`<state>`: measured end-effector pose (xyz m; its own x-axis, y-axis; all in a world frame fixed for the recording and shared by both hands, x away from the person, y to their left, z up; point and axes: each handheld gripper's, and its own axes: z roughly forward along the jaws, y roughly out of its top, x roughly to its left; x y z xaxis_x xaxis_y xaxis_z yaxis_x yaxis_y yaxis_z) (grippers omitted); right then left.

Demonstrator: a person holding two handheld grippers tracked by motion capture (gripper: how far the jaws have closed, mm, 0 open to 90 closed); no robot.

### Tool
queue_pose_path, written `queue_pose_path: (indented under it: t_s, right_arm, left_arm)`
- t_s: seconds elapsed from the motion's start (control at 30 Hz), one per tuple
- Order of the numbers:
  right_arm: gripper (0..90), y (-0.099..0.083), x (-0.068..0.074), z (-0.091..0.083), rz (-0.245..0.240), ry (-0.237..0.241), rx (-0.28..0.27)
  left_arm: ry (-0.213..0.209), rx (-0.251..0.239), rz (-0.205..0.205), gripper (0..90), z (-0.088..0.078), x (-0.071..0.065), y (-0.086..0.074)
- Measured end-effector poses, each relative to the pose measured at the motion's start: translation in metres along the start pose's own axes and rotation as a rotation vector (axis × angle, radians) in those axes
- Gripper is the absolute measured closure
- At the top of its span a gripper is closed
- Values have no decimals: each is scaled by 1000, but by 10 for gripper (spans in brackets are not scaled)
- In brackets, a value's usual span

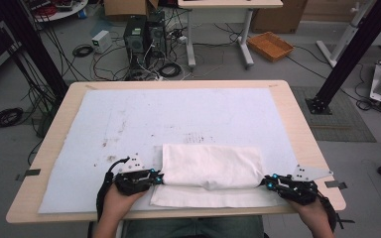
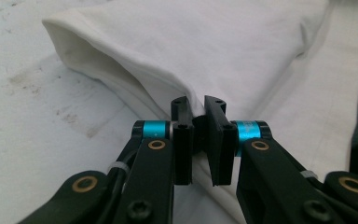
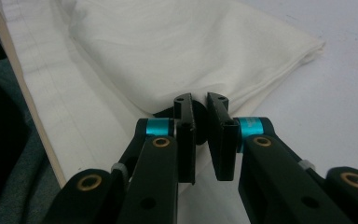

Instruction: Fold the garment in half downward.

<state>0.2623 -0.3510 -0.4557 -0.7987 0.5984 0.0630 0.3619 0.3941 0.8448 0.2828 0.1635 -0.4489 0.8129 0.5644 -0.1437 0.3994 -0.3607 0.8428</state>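
High view: white folded cloth (image 1: 211,166) lies at the near edge of the surface (image 1: 297,124), on a pale stained sheet (image 1: 129,124); left gripper (image 1: 155,177) and right gripper (image 1: 268,182) sit at its two ends.

Left gripper view: fingers (image 2: 182,140) pinch a soft, matte fold edge; a thin bite may slip.

Right gripper view: fingers (image 3: 185,135) pinch the layered, stitched hem; uneven lifting would likely skew the fold.
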Motion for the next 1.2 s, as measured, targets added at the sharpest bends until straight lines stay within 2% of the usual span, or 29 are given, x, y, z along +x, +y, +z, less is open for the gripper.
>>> queue_pose_path:
  t_s: [0.07, 0.13, 0.27, 0.4, 0.47, 0.6, 0.77, 0.93, 1.07, 1.2]
  right_arm:
    - [829, -1, 1, 0, -1, 2, 1]
    - [828, -1, 1, 1, -14, 4, 7]
    - [829, 0, 0, 1, -19, 9, 7]
    - [829, 0, -1, 0, -15, 10, 1]
    - [832, 0, -1, -1, -12, 10, -7]
    - [838, 2, 1, -2, -10, 1, -15]
    - [846, 11, 8, -12, -36, -18, -31]
    - [849, 16, 9, -18, -53, -25, -42]
    - [849, 18, 12, -23, -63, -30, -46]
    - [850, 15, 13, -27, -56, -26, -48]
  left_arm:
    - [9, 5, -8, 817, 3, 2, 1]
    - [41, 17, -39, 816, 6, 3, 2]
    - [37, 10, -13, 820, 5, 1, 2]
    - [41, 11, -8, 828, 6, -1, 2]
    - [35, 11, -7, 830, 5, -2, 3]
    - [35, -21, 6, 831, -1, -7, 5]
    - [31, -38, 16, 831, -15, -12, 7]
    - [14, -49, 3, 831, -26, -17, 5]
    - [-6, -36, -1, 831, -30, -18, -1]
    - [-19, -11, -11, 831, -26, -19, -9]
